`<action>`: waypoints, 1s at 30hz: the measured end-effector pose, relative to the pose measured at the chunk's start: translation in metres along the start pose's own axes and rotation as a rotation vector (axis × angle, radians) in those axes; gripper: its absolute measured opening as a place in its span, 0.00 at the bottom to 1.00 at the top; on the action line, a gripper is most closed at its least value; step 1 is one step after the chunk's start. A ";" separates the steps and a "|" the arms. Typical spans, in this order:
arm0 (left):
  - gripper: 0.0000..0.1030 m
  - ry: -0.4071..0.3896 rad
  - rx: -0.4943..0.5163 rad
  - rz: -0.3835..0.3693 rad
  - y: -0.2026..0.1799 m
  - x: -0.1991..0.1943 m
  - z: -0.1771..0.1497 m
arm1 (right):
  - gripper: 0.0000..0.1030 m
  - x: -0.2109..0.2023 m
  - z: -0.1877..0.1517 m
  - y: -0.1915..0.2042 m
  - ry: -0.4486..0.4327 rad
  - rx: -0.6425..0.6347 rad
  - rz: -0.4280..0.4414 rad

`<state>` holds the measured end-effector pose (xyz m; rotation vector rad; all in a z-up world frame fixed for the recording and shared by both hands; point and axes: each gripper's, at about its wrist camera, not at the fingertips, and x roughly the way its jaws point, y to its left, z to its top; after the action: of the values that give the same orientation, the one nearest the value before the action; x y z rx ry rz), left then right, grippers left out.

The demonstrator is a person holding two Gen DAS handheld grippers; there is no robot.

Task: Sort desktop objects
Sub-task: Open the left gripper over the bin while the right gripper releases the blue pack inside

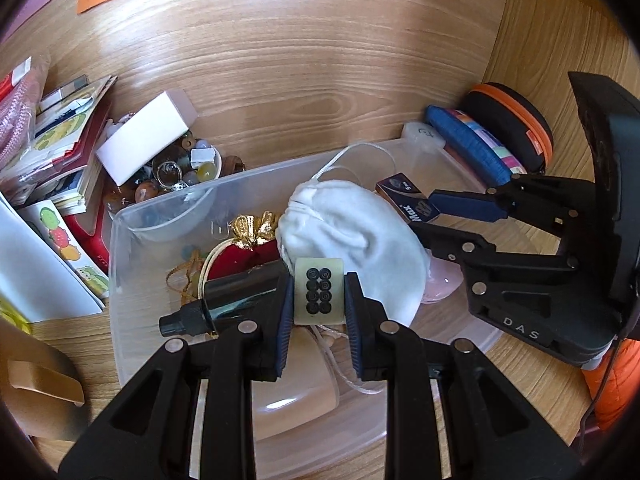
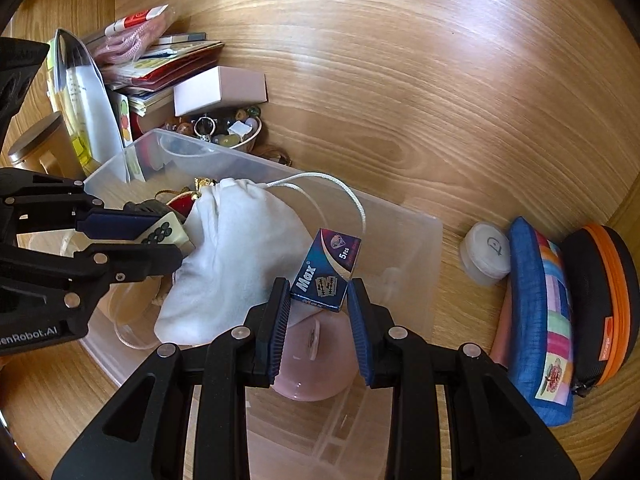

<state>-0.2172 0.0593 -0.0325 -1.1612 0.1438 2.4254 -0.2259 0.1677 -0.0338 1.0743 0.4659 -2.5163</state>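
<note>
My left gripper is shut on a pale mahjong tile with black circles, held over a clear plastic bin. My right gripper is shut on a small blue razor-blade box marked "Max", also above the bin. In the left wrist view the right gripper holds that box at the bin's far right. In the right wrist view the left gripper holds the tile at left. A white drawstring pouch lies in the bin.
The bin also holds a red and gold pouch, a dark bottle and a pink rounded dish. Behind it sit a bowl of beads, a white box and stacked booklets. A blue pouch and an orange-trimmed case stand at right.
</note>
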 end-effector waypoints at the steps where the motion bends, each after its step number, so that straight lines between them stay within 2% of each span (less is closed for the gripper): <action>1: 0.23 -0.002 0.000 0.001 0.000 0.000 0.000 | 0.26 0.000 0.000 0.001 -0.001 -0.003 0.000; 9: 0.27 -0.018 0.001 0.007 0.002 -0.004 0.000 | 0.27 0.002 -0.003 0.007 -0.023 -0.051 -0.044; 11: 0.29 -0.021 -0.006 0.003 0.004 -0.005 0.000 | 0.29 0.002 -0.003 0.007 -0.028 -0.052 -0.050; 13: 0.34 -0.028 -0.010 0.000 0.003 -0.007 0.001 | 0.39 0.002 -0.003 0.005 -0.036 -0.053 -0.072; 15: 0.37 -0.039 -0.006 0.003 0.001 -0.009 0.001 | 0.44 0.002 -0.003 0.004 -0.042 -0.053 -0.084; 18: 0.40 -0.051 -0.004 0.002 0.002 -0.013 0.001 | 0.45 0.002 -0.004 0.002 -0.044 -0.049 -0.080; 20: 0.51 -0.059 -0.008 0.010 0.003 -0.015 0.000 | 0.47 0.002 -0.003 0.001 -0.046 -0.052 -0.088; 21: 0.54 -0.072 -0.011 0.023 0.004 -0.017 0.001 | 0.49 0.002 -0.003 0.001 -0.048 -0.053 -0.092; 24: 0.55 -0.090 -0.010 0.025 0.005 -0.022 0.000 | 0.50 0.001 -0.003 0.001 -0.049 -0.055 -0.091; 26: 0.61 -0.103 -0.013 0.032 0.006 -0.024 0.000 | 0.51 -0.001 -0.003 0.000 -0.050 -0.056 -0.092; 30: 0.64 -0.119 -0.015 0.050 0.009 -0.027 0.000 | 0.57 -0.006 -0.003 0.001 -0.057 -0.058 -0.108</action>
<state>-0.2067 0.0417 -0.0131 -1.0284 0.1193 2.5359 -0.2197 0.1694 -0.0311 0.9781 0.5925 -2.6017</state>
